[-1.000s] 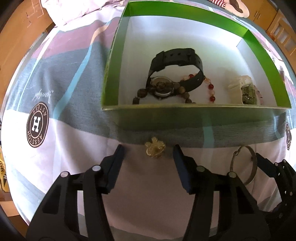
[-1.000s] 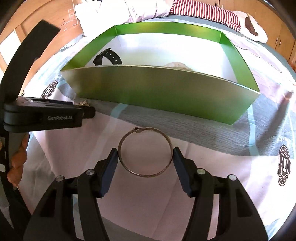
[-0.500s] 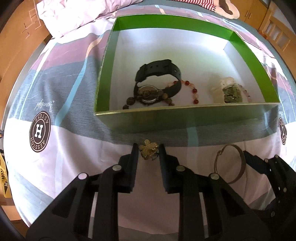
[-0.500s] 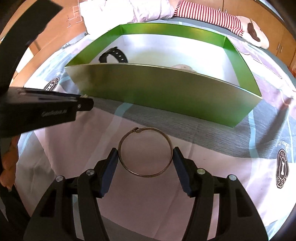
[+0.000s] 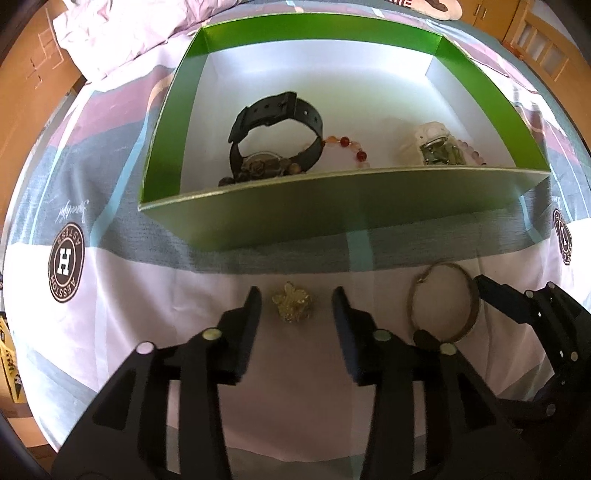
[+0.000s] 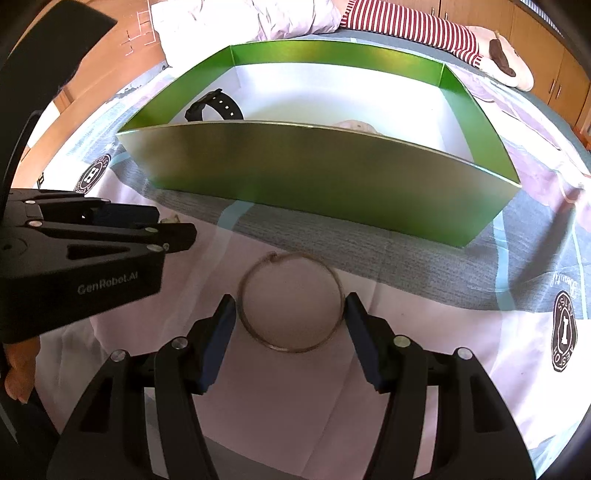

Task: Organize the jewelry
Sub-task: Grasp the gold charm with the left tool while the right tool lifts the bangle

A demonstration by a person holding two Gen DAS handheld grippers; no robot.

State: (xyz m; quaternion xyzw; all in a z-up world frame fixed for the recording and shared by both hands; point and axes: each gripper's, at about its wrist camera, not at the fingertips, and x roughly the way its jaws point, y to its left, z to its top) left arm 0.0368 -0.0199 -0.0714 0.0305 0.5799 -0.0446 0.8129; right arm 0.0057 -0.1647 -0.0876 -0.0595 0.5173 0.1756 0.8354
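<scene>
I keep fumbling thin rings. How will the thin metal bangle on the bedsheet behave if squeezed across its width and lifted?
The thin metal bangle looks rigid, so it should keep its round shape. Its narrow, smooth wire gives the right tool little to grip, so it may slip or pivot. The join at its top hints it could flex open under a hard squeeze.

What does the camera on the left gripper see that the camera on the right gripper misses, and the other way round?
Only the left wrist view shows the gold brooch lying between the open left gripper, whose jaws have just been opening, plus the red bead bracelet and the pale jewelry piece on the box floor. Only the right wrist view shows the striped sleeve and a hand. Both show the green box, black watch, metal bangle and patterned bedsheet.
</scene>
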